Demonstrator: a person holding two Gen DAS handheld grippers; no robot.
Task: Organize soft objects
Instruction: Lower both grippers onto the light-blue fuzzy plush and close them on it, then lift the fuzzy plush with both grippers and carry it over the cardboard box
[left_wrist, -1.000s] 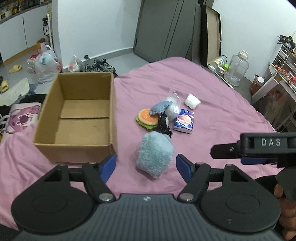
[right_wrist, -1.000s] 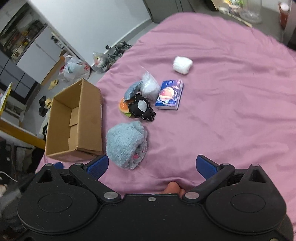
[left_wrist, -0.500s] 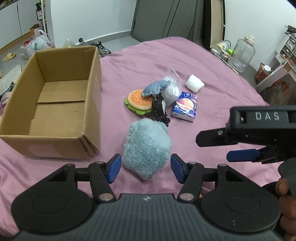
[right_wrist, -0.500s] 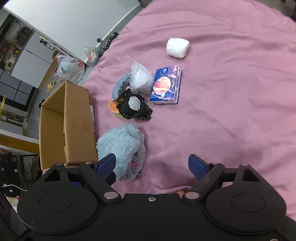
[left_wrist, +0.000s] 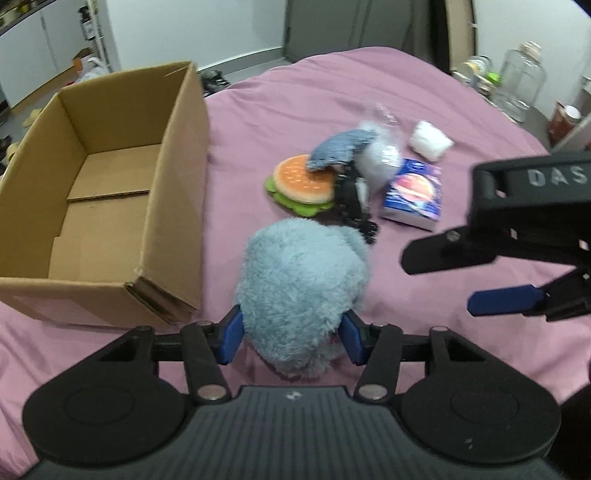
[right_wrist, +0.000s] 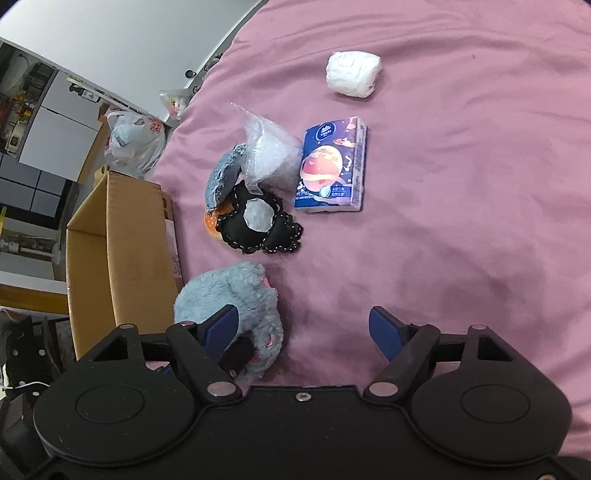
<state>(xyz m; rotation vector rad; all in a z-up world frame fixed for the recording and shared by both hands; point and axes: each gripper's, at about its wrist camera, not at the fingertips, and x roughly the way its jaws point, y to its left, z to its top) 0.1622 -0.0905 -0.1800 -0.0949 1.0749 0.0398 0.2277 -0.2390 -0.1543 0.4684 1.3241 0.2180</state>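
A fluffy blue plush (left_wrist: 303, 295) lies on the pink bedspread beside an open, empty cardboard box (left_wrist: 99, 206). My left gripper (left_wrist: 290, 338) has its blue pads against both sides of the plush, which still rests on the bed. The plush also shows in the right wrist view (right_wrist: 231, 317). My right gripper (right_wrist: 304, 334) is open and empty above the bed, right of the plush. Beyond lie a burger toy (left_wrist: 301, 182), a black stitched piece (right_wrist: 258, 225), a denim piece (right_wrist: 223, 177), a plastic bag (right_wrist: 271, 155), a tissue pack (right_wrist: 332, 166) and a white bundle (right_wrist: 352, 74).
The box (right_wrist: 122, 251) stands left of the plush, its long wall close to it. A large clear jar (left_wrist: 522, 81) and small bottles stand off the bed at the far right. Bags and shoes lie on the floor beyond the bed.
My left gripper has moved forward and down and closed around the blue plush. My right gripper has moved nearer the bed and stayed open.
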